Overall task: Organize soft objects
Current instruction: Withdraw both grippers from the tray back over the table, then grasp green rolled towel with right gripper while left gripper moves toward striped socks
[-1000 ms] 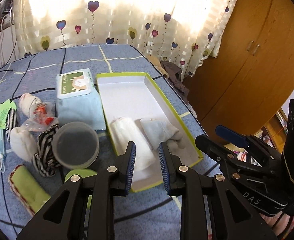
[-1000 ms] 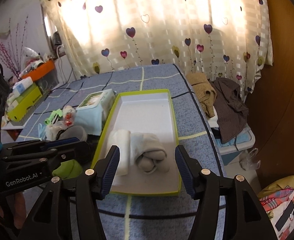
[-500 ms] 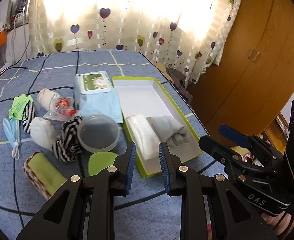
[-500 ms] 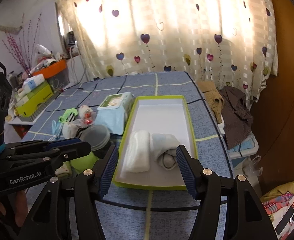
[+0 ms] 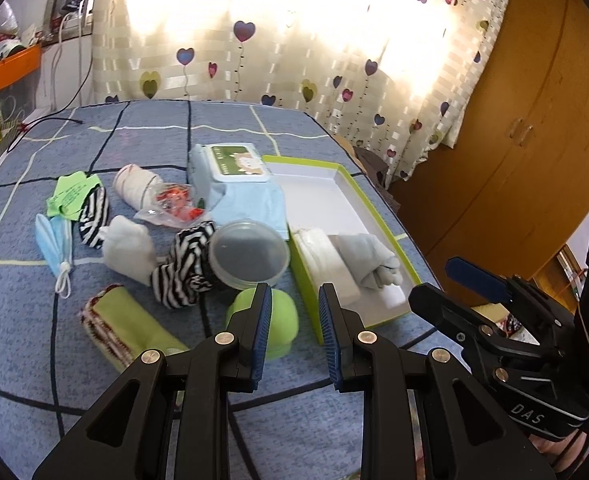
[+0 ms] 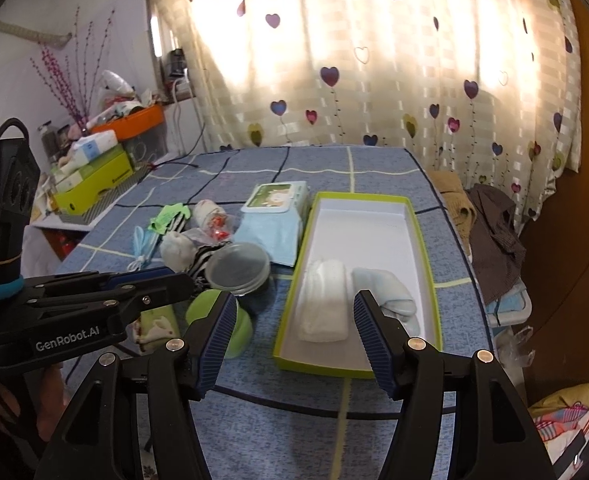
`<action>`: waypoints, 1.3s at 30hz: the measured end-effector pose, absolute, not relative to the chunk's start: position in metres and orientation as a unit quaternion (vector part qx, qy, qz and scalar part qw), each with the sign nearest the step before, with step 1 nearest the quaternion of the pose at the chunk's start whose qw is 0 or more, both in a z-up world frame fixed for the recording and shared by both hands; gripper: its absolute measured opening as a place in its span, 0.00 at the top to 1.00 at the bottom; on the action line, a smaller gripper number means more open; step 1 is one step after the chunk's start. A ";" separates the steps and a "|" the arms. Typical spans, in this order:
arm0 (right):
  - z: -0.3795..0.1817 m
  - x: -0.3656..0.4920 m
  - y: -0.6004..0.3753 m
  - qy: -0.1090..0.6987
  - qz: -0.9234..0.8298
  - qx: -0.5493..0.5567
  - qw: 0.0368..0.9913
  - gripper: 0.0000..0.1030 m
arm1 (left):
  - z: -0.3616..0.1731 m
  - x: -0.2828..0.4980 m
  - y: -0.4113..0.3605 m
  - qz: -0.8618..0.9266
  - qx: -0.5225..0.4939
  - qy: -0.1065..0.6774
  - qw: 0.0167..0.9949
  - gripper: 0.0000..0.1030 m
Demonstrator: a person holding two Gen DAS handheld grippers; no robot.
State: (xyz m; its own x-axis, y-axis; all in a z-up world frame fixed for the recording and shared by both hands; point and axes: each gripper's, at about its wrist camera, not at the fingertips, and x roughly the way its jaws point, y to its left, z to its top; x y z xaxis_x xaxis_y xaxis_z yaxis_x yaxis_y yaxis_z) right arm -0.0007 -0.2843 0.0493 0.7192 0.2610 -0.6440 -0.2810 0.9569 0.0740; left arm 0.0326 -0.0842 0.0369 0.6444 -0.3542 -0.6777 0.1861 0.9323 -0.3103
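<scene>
Box [image 5: 368, 204] sits right of centre in the left wrist view, long axis running away from the camera. Two items are already in its near end, side by side: white roll [image 5: 326, 258] and grey socks [image 5: 370, 254]. Far half is bare, presumably kept free for more.

Left gripper [image 5: 294, 332]: jaws about half apart, nothing between them, hanging above the bed [image 5: 22, 320] near the box's near corner.

Right gripper [image 6: 292, 338]: jaws have just been opening, now wide, empty, framing the box's near end.

Unsorted pile lies left of the box: striped socks [image 5: 182, 268], white sock [image 5: 128, 248], green cloth [image 5: 130, 330], mask [image 5: 54, 240], tub [image 5: 248, 254], wipes [image 5: 238, 182]. Both grippers are free, so I judge the next pick comes from this pile.
</scene>
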 end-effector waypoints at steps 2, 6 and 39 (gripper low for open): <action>0.049 0.000 -0.280 0.345 0.151 -0.017 0.926 0.41 | 0.036 0.033 -0.080 -0.147 -0.111 0.394 0.900 0.75; 0.051 0.000 -0.270 0.345 0.160 -0.025 0.924 0.41 | 0.035 0.033 -0.072 -0.142 -0.116 0.393 0.901 0.75; 0.031 0.012 -0.148 0.367 0.300 -0.100 0.875 0.41 | 0.006 0.008 0.062 -0.015 -0.196 0.387 0.901 0.75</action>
State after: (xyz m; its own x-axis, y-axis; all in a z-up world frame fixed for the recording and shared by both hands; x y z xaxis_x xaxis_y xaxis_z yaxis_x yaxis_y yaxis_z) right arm 0.0123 -0.1480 0.0314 0.5507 0.4524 -0.7015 -0.5986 0.7998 0.0458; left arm 0.0080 0.0617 0.0061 0.7000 -0.1783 -0.6915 -0.1246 0.9230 -0.3641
